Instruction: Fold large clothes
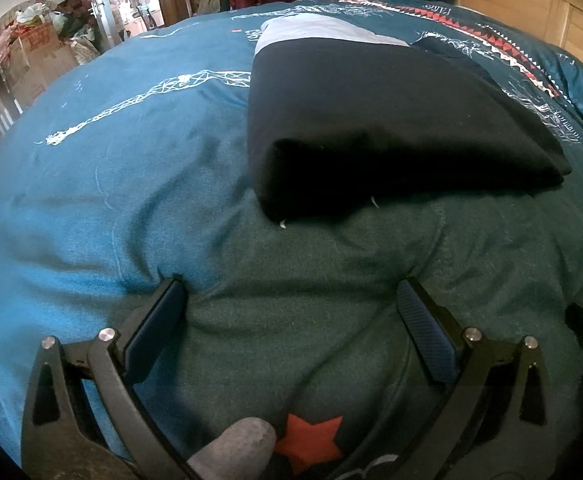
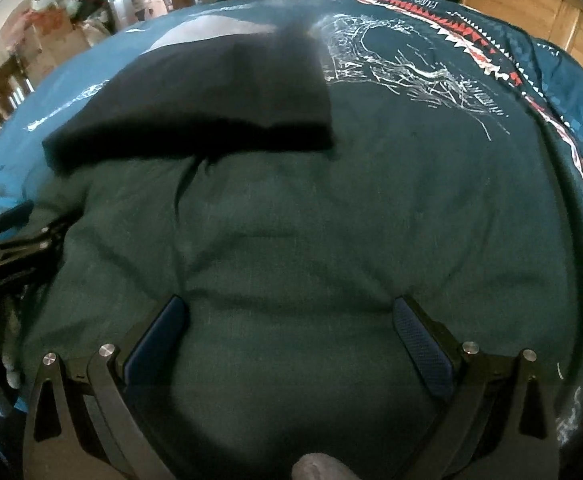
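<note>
Both grippers, left (image 1: 291, 316) and right (image 2: 291, 332) (jaws spread), press the green garment (image 2: 291, 220).

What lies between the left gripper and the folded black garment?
Only dark green garment fabric, in the left wrist view; the left gripper stands open on it, below the folded black garment.

You get soft daylight from the upper left, where the doorway (image 1: 131, 4) glows almost washed out. It brightens the teal bedcover (image 1: 91, 168) on that side and fades to murky green toward you. The black folded garment (image 1: 371, 120) swallows detail, its near edge a flat shadow. Your right wrist view is dimmer and smeared with motion blur, worst on that garment (image 2: 211, 100). Fisheye bending curves both views, with black vignette corners
</note>
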